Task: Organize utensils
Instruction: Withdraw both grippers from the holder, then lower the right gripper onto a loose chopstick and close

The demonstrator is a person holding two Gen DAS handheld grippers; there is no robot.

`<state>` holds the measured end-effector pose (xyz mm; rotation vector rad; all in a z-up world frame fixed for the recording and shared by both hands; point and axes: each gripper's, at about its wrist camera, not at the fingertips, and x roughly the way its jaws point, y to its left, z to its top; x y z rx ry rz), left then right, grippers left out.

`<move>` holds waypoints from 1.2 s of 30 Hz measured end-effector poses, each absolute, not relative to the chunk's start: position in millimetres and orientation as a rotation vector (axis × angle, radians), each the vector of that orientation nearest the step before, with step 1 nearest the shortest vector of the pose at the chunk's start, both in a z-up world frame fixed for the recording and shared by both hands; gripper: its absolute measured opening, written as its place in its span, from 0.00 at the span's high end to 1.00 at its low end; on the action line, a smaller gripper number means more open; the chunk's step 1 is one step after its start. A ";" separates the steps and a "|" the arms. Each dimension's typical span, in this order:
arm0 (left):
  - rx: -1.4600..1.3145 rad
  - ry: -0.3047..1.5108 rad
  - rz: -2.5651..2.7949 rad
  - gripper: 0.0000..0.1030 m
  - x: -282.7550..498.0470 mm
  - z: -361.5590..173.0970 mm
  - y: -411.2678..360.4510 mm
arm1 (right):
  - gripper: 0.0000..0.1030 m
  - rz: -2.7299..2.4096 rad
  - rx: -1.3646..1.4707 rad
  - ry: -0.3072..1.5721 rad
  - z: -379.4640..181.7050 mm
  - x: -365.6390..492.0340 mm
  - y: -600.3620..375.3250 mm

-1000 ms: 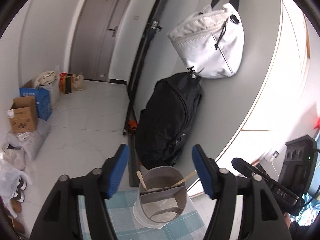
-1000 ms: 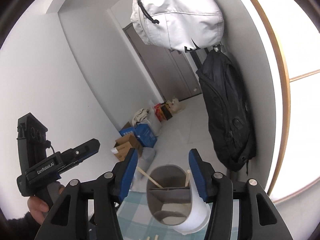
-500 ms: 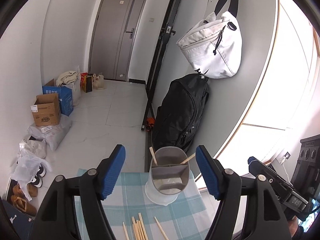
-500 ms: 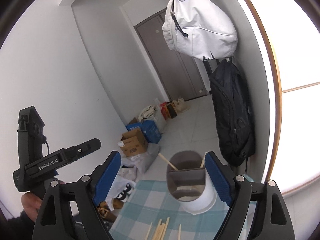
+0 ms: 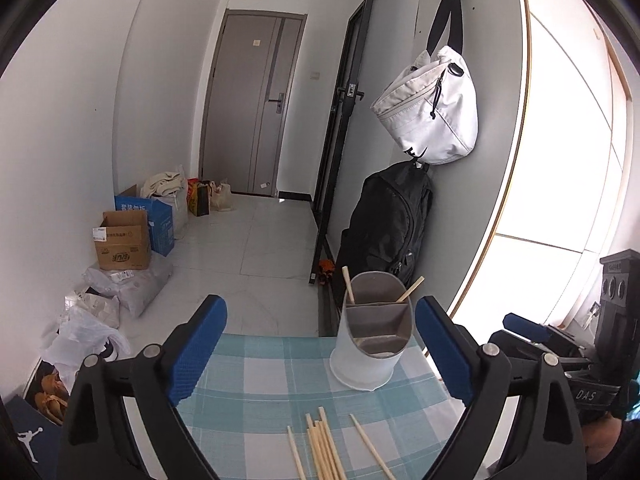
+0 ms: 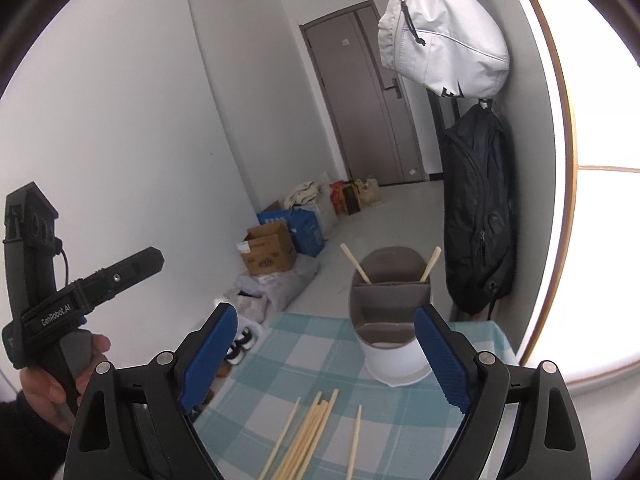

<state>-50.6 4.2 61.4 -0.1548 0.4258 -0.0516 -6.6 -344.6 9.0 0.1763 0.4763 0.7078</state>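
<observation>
My working surface is a table under a blue-and-white checked cloth [image 5: 256, 384]. Beyond my fingertips, nearer my right finger in both views, a white utensil holder [image 5: 370, 360] stands upright on it. Closer in, between the fingers, loose wooden chopsticks [image 6: 308, 436] lie flat: a touching bundle, with single sticks just beside it on either side.

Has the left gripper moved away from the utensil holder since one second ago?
Yes. The left gripper backed away from the utensil holder, uncovering loose chopsticks.
</observation>
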 end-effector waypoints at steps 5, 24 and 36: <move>-0.148 0.498 0.006 0.10 -39.3 15.6 16.1 | 0.13 0.699 0.094 0.621 -33.2 8.4 -322.0; -0.342 0.889 0.079 0.10 -3.7 -73.5 71.4 | 0.66 0.730 -0.174 1.230 -151.9 95.0 -225.7; -0.395 0.941 0.089 0.10 -0.2 -80.9 87.0 | 0.75 0.697 -0.428 1.298 -171.8 94.9 -197.3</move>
